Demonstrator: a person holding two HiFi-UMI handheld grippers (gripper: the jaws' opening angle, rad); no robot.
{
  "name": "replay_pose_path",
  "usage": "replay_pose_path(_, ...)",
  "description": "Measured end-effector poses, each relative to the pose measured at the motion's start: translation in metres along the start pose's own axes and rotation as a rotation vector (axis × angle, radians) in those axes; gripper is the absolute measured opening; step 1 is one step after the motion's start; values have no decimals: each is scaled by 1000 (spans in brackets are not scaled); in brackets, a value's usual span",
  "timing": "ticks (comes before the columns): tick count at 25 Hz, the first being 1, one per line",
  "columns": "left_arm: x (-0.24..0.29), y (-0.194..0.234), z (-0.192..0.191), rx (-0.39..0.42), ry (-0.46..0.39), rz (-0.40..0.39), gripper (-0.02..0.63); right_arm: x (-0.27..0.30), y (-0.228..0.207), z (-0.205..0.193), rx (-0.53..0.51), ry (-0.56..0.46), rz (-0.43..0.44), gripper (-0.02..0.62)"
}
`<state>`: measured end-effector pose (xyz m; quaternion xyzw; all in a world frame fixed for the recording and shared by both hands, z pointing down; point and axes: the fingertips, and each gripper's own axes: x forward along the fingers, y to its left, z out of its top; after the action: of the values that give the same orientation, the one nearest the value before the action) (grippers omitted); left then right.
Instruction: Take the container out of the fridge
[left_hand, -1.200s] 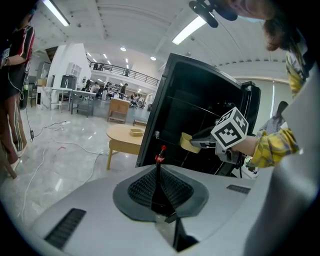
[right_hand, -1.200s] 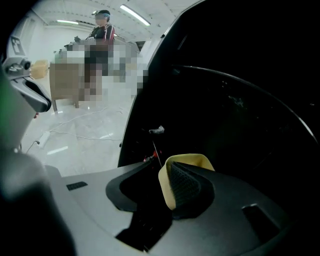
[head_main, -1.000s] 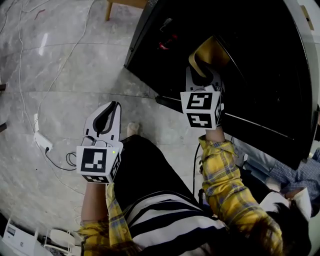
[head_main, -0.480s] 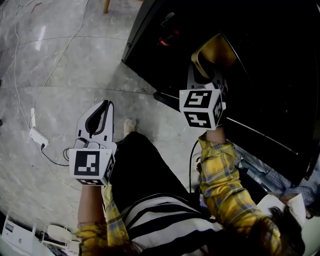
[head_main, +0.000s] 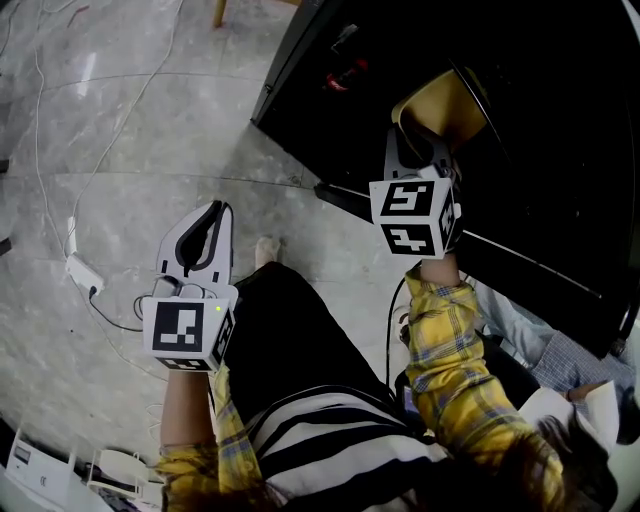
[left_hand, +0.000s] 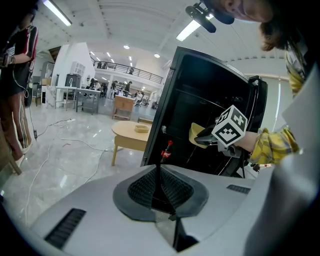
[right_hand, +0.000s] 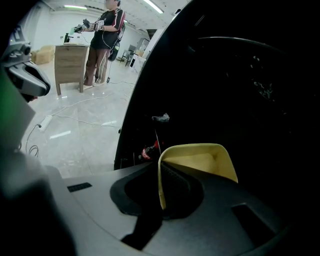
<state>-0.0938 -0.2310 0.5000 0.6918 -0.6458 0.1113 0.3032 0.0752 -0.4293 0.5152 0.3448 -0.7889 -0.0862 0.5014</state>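
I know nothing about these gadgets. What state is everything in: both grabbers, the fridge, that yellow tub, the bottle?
tall black fridge: open, dark inside.
yellow plastic container: gripped by its wall, at the fridge's opening.
right gripper: shut on the container's wall.
left gripper: shut, empty, held over the floor.
red-capped bottle: upright, low in the fridge.

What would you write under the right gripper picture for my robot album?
The right gripper pinches the rim of a yellow container in front of the dark fridge.
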Motion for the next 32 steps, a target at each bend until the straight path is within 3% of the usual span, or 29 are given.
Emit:
replay_pose_path(14, -57, 20, 12, 17, -61, 34, 37, -46, 37, 21, -3, -47, 24, 40)
replay_pose_path(32, -164, 41, 24, -2, -145, 76, 37, -145, 110, 55, -22, -121, 74, 38)
